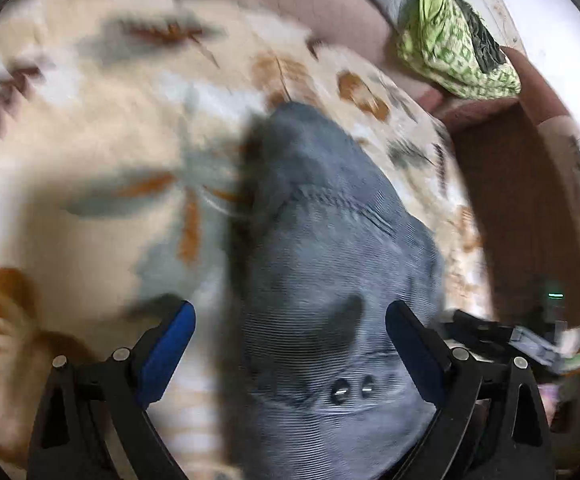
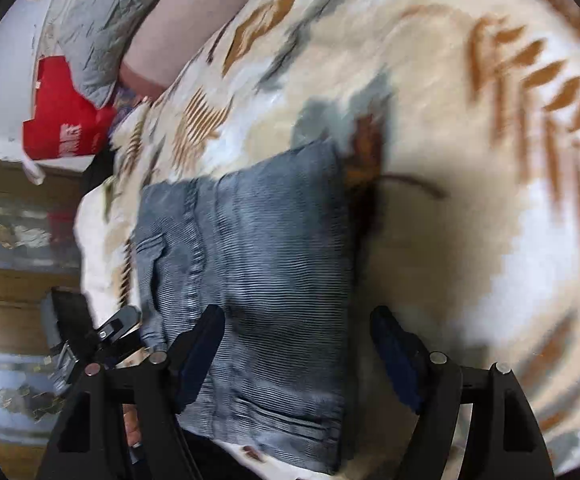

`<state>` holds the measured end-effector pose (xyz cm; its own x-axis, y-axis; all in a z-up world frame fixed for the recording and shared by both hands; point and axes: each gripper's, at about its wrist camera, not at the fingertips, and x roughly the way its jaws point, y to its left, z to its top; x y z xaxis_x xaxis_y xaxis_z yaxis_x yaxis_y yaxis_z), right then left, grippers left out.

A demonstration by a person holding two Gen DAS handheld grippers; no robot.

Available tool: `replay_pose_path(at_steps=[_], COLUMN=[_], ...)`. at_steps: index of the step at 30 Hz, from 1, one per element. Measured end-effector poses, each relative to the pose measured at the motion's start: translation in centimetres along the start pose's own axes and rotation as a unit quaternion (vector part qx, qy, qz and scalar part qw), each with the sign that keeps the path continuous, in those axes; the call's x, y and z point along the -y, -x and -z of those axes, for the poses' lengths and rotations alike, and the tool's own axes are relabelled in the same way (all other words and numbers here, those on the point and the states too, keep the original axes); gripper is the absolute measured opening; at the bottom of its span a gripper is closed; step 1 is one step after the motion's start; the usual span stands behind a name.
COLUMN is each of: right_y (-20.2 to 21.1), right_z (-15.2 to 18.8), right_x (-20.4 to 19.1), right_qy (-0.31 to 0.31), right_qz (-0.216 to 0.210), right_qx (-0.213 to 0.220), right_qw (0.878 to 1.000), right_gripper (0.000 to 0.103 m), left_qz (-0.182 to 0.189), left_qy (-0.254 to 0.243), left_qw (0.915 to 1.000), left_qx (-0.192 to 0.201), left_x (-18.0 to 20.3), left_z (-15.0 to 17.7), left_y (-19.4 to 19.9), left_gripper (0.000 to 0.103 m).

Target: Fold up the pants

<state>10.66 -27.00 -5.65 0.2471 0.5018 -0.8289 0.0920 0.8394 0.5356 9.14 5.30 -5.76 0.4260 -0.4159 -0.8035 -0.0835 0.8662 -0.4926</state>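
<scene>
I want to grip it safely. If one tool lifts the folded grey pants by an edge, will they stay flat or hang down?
The pants are ribbed soft cloth, so they would probably droop and unfold. The layers look thick, so perhaps rather heavy. On the fuzzy blanket they likely drag, not slide.

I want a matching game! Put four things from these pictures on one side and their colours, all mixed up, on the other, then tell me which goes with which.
Things:
1. pants
2. bag by the wall
3. crumpled cloth at the bed's far edge
4. finger pads of the left tool

Colours:
A. red
B. bright blue
C. grey-blue
D. green and yellow pattern

Pairs: 1-C, 2-A, 3-D, 4-B
</scene>
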Motion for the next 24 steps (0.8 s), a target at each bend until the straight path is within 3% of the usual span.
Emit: replay_pose_path(at_steps=[2, 5, 8, 10, 13, 15, 18, 21, 24], right_y=[2.3, 4.3, 3.7, 1.9, -2.2, -1.6, 0.3, 2.0, 3.4], right_z=[0.5, 2.0, 5.1, 7.3, 9.0, 9.1, 8.7, 7.9, 6.2], right_x=[-1.5, -5.2, -8.4, -8.5, -7.1, -6.6, -6.5, -5.7, -4.0], right_qy=[0.035, 0.096, 0.166, 0.188, 0.207, 0.200, 0.192, 0.177, 0.127], right_qz=[0.046, 0.053, 0.103, 0.140, 0.185, 0.172, 0.160, 0.125, 0.065], right_qx=[0.057, 0.124, 0.168, 0.165, 0.101, 0.112, 0.120, 0.120, 0.110], right_qw=[0.997, 0.986, 0.966, 0.958, 0.955, 0.958, 0.961, 0.969, 0.984], right_gripper=[0.079, 0.079, 0.079, 0.079, 0.079, 0.081, 0.081, 0.081, 0.081], left_qz=[-0.032, -0.080, -0.125, -0.145, -0.174, -0.176, -0.172, -0.135, -0.060], left_qy=[-0.011, -0.033, -0.057, -0.071, -0.097, -0.118, -0.123, -0.117, -0.090], left_qw=[0.9989, 0.9942, 0.9860, 0.9815, 0.9771, 0.9760, 0.9743, 0.9789, 0.9915], left_qx=[0.032, 0.064, 0.095, 0.103, 0.074, 0.050, 0.077, 0.099, 0.072], left_x=[0.4, 1.5, 2.1, 2.4, 2.6, 3.0, 3.7, 4.1, 3.8], left_z=[0.4, 1.6, 2.8, 3.5, 4.1, 4.6, 4.8, 4.2, 2.6], left_y=[1.0, 2.2, 3.0, 3.1, 1.5, 0.5, 2.0, 3.8, 3.8], left_gripper=[0.096, 0.096, 0.096, 0.096, 0.096, 0.096, 0.096, 0.096, 0.096])
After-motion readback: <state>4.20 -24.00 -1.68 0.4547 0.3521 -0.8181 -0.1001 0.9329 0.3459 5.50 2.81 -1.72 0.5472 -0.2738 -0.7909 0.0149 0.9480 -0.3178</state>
